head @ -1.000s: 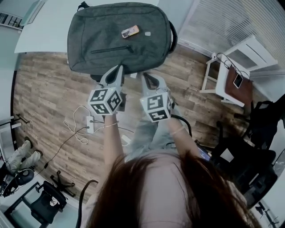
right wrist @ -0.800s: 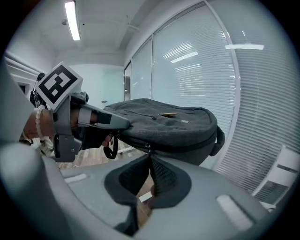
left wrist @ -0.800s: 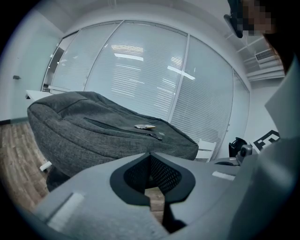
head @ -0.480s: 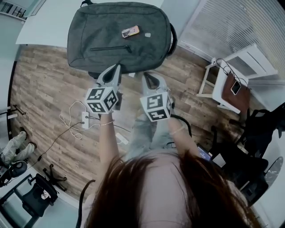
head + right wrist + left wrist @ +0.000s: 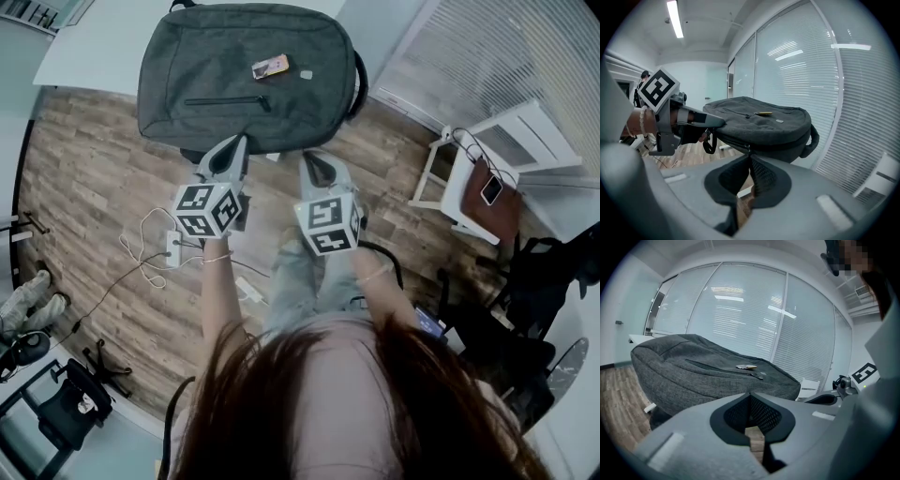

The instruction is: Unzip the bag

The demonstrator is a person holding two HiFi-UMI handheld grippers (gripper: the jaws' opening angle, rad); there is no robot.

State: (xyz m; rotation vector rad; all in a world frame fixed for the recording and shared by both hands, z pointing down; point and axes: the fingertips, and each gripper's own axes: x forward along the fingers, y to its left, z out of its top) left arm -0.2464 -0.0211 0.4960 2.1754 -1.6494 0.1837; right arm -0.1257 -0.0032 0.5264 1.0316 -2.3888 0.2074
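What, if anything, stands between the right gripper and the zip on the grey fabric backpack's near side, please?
Nothing visible does. The right gripper points straight at the side zip of the grey fabric backpack; the left gripper is off to one side.

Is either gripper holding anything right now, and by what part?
Cannot be told. The left gripper and right gripper are shut at the near edge of the backpack; no view shows anything pinched.
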